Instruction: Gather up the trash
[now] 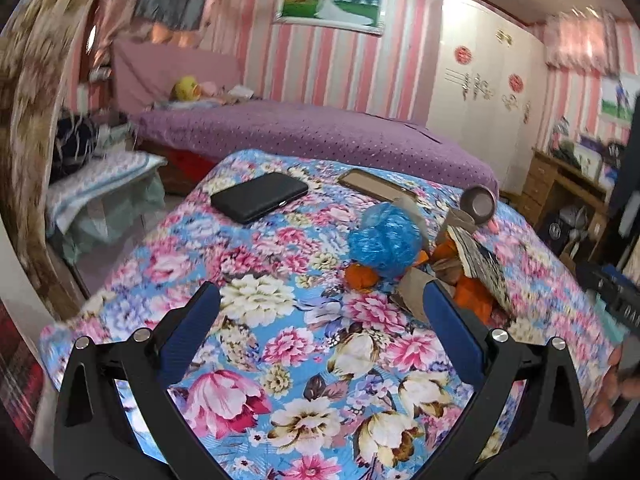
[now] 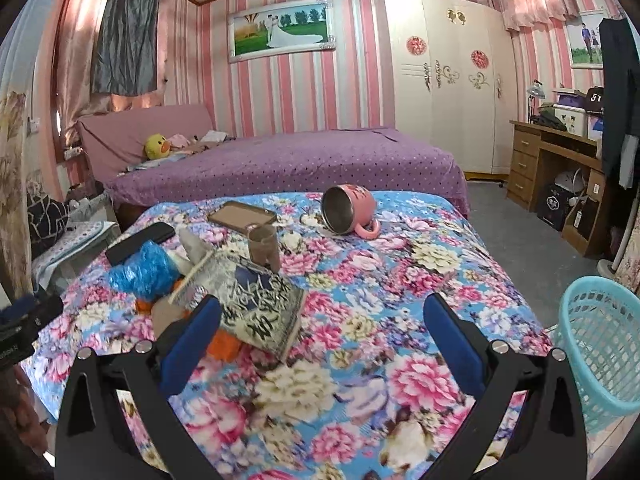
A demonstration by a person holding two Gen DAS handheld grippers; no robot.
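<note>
A heap of trash lies on the floral cloth [image 1: 304, 344]: a crumpled blue plastic bag [image 1: 385, 240] [image 2: 140, 272], orange peels [image 1: 361, 276] [image 2: 225, 345], torn cardboard [image 1: 414, 294], a cardboard tube [image 2: 264, 246] and a flattened black-and-white printed box [image 1: 485, 265] [image 2: 260, 300]. My left gripper [image 1: 322, 294] is open and hovers just short of the heap, its right finger near the cardboard. My right gripper [image 2: 322, 296] is open and holds nothing; its left finger stands in front of the printed box. A light blue basket [image 2: 604, 344] stands on the floor to the right.
A black flat device [image 1: 260, 197] [image 2: 140, 242], a phone in a brown case [image 1: 374, 186] [image 2: 242, 214] and a tipped pink mug [image 2: 349, 214] [image 1: 478, 202] lie further back on the cloth. Behind is a purple bed [image 2: 288, 168]; a wooden desk [image 2: 560, 168] stands at right.
</note>
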